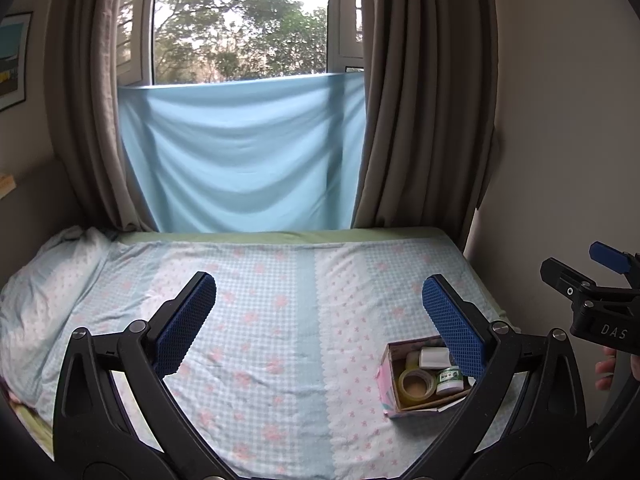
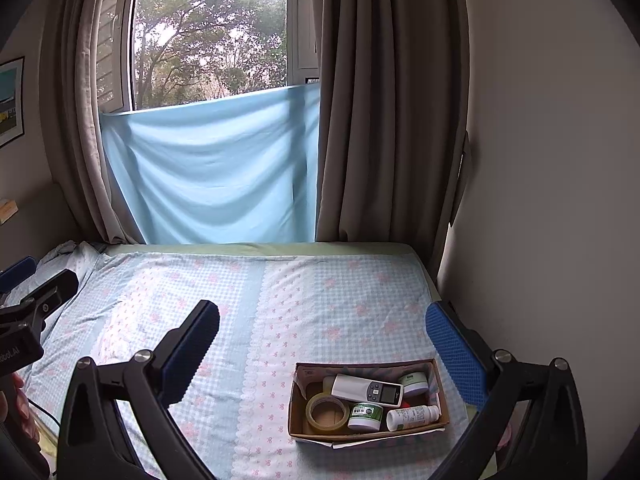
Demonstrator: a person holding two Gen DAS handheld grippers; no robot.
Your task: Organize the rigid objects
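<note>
A cardboard box [image 2: 298,400] lies on the bed at the near right; it also shows in the left wrist view [image 1: 390,384]. Inside it are a roll of tape [image 2: 327,412], a small green-labelled jar [image 2: 365,415], a white bottle on its side [image 2: 412,417], a white remote-like device [image 2: 366,389] and a second small jar [image 2: 414,383]. My right gripper [image 2: 322,332] is open and empty, held above and behind the box. My left gripper [image 1: 318,298] is open and empty over the middle of the bed, left of the box.
The bed [image 2: 280,300] has a checked floral sheet. A pillow [image 1: 48,280] lies at the far left. Curtains [image 2: 384,100] and a blue cloth [image 2: 208,168] hang behind the bed. A wall [image 2: 540,160] runs along the right side.
</note>
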